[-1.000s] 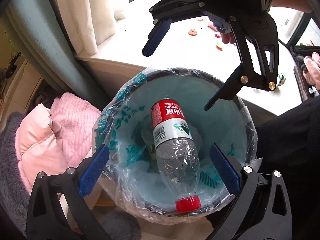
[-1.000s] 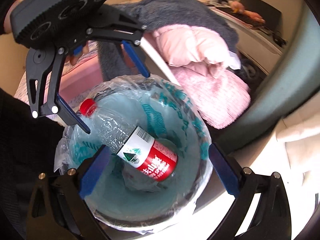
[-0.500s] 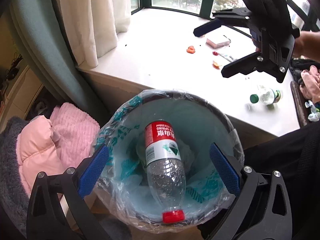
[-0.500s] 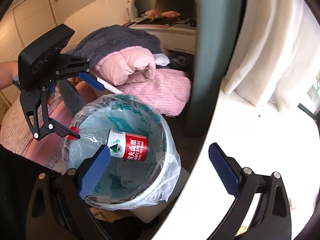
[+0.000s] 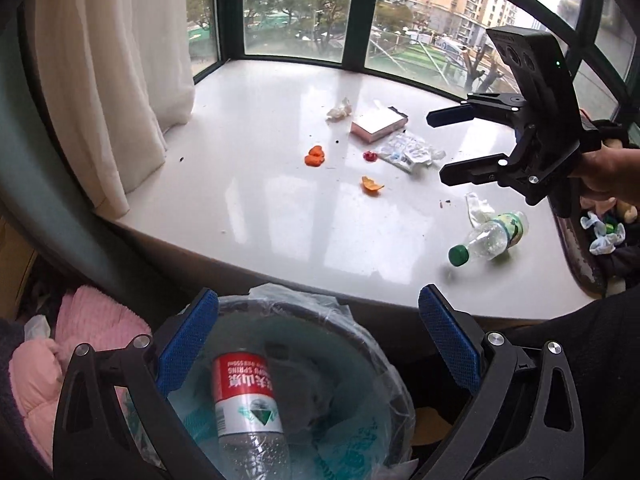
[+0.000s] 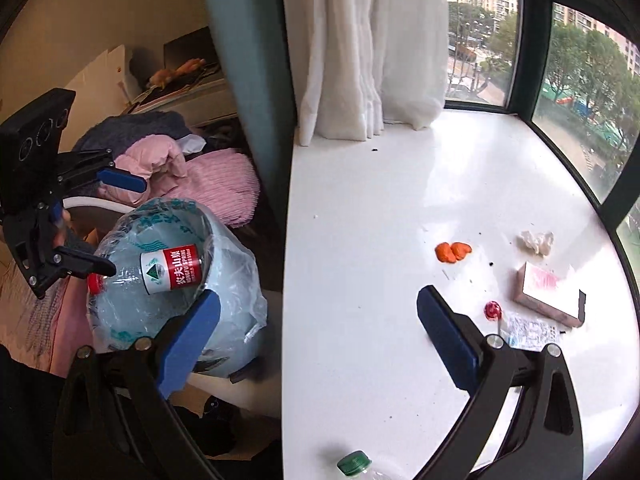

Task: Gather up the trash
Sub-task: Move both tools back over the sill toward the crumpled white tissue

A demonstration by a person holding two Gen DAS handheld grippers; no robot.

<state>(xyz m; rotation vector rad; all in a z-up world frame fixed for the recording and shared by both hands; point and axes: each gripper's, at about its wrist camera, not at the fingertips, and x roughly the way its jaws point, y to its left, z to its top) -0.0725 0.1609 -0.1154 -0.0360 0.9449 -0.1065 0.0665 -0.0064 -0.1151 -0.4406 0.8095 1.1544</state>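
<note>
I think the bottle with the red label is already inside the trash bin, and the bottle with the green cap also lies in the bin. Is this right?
Not quite. The red-label bottle is inside the trash bin, but the green-cap bottle lies on its side on the white windowsill, not in the bin. The left wrist view shows it, below the open right tool.

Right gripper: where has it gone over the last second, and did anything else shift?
The right gripper swung away from the bin and out over the sill, open and empty. The left gripper stayed open over the bin; the red-label bottle still lies inside.
</note>
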